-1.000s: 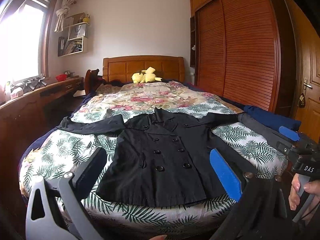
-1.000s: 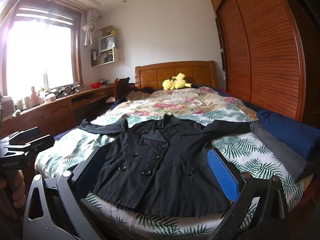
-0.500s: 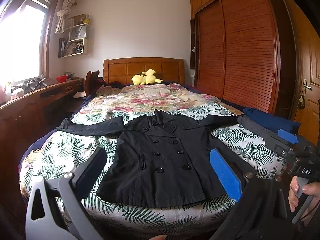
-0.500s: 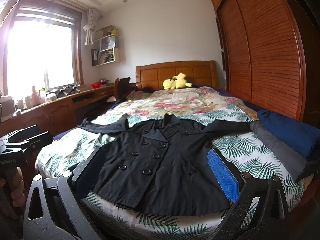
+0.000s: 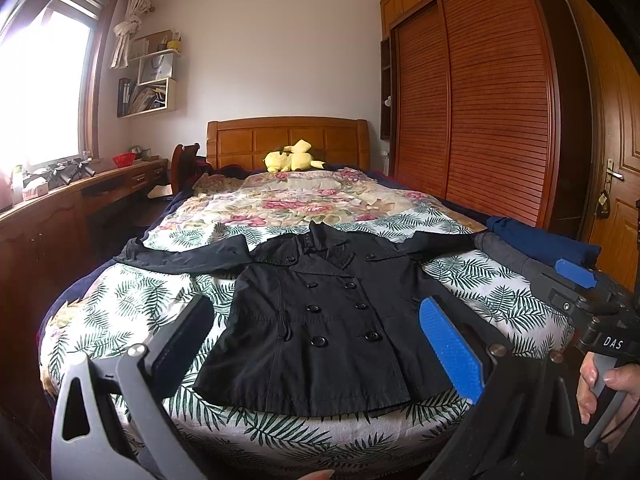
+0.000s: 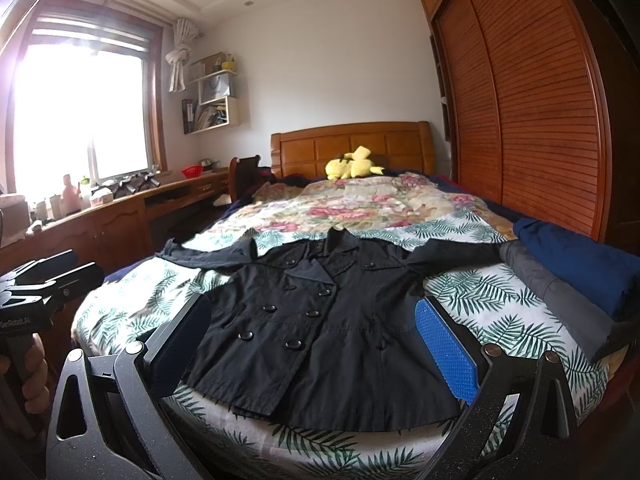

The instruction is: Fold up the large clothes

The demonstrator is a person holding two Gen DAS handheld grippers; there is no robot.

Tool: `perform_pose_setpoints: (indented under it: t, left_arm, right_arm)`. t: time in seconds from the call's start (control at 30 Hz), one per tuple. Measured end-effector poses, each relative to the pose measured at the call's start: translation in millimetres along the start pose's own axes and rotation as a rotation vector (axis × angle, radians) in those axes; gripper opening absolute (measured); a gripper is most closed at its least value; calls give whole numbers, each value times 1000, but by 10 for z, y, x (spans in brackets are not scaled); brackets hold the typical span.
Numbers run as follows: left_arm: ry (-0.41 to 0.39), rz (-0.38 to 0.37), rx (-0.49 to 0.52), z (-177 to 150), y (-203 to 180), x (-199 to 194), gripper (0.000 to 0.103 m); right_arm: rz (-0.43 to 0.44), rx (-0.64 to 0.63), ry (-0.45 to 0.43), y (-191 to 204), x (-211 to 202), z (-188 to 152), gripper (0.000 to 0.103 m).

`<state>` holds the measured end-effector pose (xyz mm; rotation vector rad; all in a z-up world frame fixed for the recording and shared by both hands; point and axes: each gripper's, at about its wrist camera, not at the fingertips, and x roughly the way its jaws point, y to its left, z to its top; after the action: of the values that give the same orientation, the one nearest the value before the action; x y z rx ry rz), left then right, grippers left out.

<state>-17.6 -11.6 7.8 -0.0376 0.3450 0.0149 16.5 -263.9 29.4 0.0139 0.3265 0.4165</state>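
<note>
Black coat (image 5: 320,320) spread flat, front up, on the foot of the bed (image 5: 132,304), sleeves stretched out sideways.
Both the left gripper (image 5: 316,344) and the right gripper (image 6: 312,344) are held wide open above the bed's near edge, nothing gripped; folded blue clothes (image 6: 580,264) are stacked just beside the coat's sleeve.

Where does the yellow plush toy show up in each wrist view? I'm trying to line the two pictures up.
Left wrist: the yellow plush toy sits upper centre, against the wooden headboard.
Right wrist: the toy lies right of centre, at the same headboard.
Shared landmark: the black coat spread flat on the bed.
</note>
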Motion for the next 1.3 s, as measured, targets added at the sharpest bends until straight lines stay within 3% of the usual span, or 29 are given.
perform_pose_setpoints:
  t: [0.67,1.0,1.3]
  left_arm:
    - [3,-7,1,18,-9,-36,103]
    - [67,31,-26,-63,207,308,103]
    - [106,82,-43,-160,483,617,103]
  right_arm:
    - [0,0,3,-1,-7,0,103]
    - [-5,-25,13,-60,155,7,103]
    - [51,-79,27,-6,618,49,103]
